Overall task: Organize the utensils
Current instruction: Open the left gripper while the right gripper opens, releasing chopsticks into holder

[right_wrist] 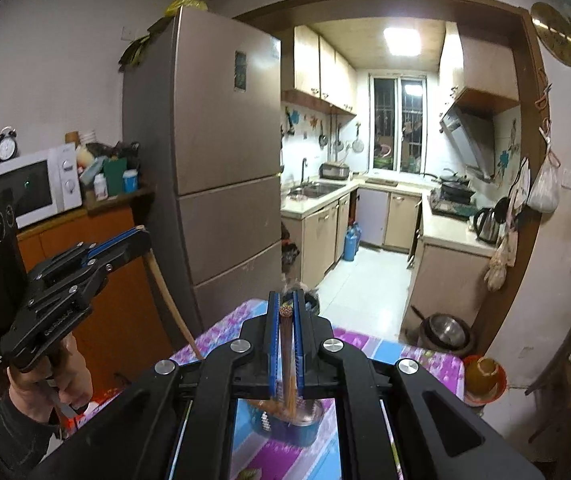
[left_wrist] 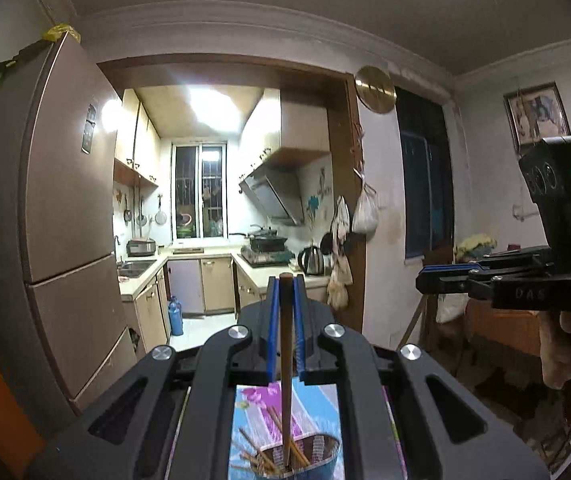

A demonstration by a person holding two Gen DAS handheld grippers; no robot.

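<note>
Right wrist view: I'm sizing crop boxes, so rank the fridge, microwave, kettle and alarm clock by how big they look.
Largest to smallest as they look:
1. fridge
2. microwave
3. kettle
4. alarm clock
Kettle and clock look close; differing distance from the camera makes that pair unsure.

We found both grippers of like build: the left gripper (left_wrist: 285,280) and right gripper (right_wrist: 285,300) had matt black bodies with angular cut-out slots, round silver screw heads at the linkage pivots, and blue pads lining the inner faces of the fingers (left_wrist: 272,320). Each carried an upright black housing with three round marks and a small green light. Embossed lettering marked the body. The left hand (right_wrist: 51,380) emerged from a dark sleeve (right_wrist: 1,436).
</note>
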